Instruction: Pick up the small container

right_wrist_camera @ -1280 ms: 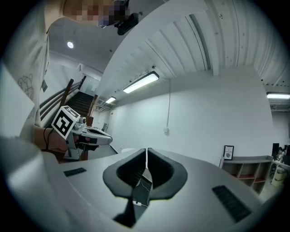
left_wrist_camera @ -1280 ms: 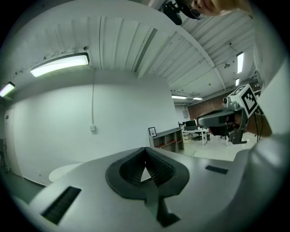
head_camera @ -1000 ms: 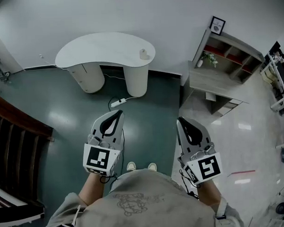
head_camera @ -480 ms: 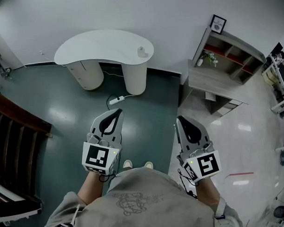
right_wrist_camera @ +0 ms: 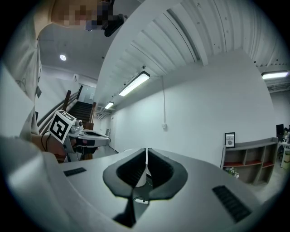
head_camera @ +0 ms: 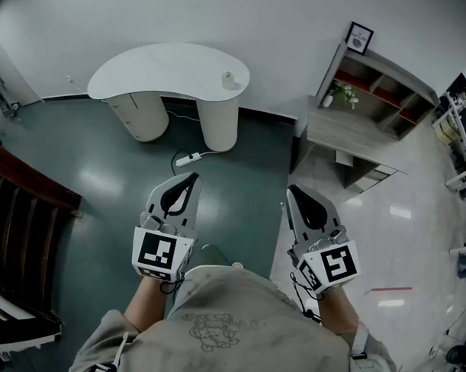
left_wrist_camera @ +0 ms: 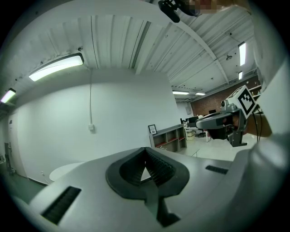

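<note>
A step forward brings the left hand-held gripper (head_camera: 191, 180) and right hand-held gripper (head_camera: 292, 191), both closed tight and empty, slightly nearer the white tabletop (head_camera: 153, 70), yet the small container (head_camera: 230, 80) near its right end stays well apart, so the approach goes on.

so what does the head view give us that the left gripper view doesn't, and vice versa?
Head view only: the small container on the white table, and the power strip on the floor. Left gripper view only: the ceiling light, and the left gripper seen along its jaws, which are together with nothing between them. Both: the right gripper, the shelf unit, the framed picture.
</note>
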{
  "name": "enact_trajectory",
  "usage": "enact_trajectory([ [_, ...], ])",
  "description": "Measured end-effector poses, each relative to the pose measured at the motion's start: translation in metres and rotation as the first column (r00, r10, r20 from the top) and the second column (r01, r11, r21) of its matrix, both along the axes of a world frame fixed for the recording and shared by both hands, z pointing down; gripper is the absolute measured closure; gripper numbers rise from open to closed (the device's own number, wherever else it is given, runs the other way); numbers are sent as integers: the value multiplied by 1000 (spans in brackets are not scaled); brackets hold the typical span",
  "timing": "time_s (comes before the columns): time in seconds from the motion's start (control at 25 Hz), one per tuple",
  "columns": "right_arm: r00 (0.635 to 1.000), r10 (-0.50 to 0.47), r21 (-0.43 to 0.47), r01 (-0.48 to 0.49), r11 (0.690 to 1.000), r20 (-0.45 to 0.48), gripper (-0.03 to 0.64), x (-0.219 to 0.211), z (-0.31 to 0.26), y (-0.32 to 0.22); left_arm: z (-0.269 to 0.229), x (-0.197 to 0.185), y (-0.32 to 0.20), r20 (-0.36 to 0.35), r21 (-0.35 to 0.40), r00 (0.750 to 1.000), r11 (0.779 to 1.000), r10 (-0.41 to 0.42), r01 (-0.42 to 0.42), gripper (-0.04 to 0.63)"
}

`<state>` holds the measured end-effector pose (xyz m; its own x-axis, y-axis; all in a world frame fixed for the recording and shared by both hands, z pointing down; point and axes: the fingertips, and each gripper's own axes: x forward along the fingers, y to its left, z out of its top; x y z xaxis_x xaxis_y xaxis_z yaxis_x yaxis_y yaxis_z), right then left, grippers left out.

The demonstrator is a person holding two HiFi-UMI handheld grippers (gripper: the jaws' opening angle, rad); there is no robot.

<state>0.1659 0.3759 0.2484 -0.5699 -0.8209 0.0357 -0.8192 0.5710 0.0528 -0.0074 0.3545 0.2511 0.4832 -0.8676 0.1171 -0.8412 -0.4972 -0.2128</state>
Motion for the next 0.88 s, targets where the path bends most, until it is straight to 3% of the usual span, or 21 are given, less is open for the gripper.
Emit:
enact_trajectory([
  [0.88, 1000, 30, -55, -30, 998, -7, 583, 19, 66, -57, 44, 15, -64, -21, -4, 999, 999, 38, -38, 578],
])
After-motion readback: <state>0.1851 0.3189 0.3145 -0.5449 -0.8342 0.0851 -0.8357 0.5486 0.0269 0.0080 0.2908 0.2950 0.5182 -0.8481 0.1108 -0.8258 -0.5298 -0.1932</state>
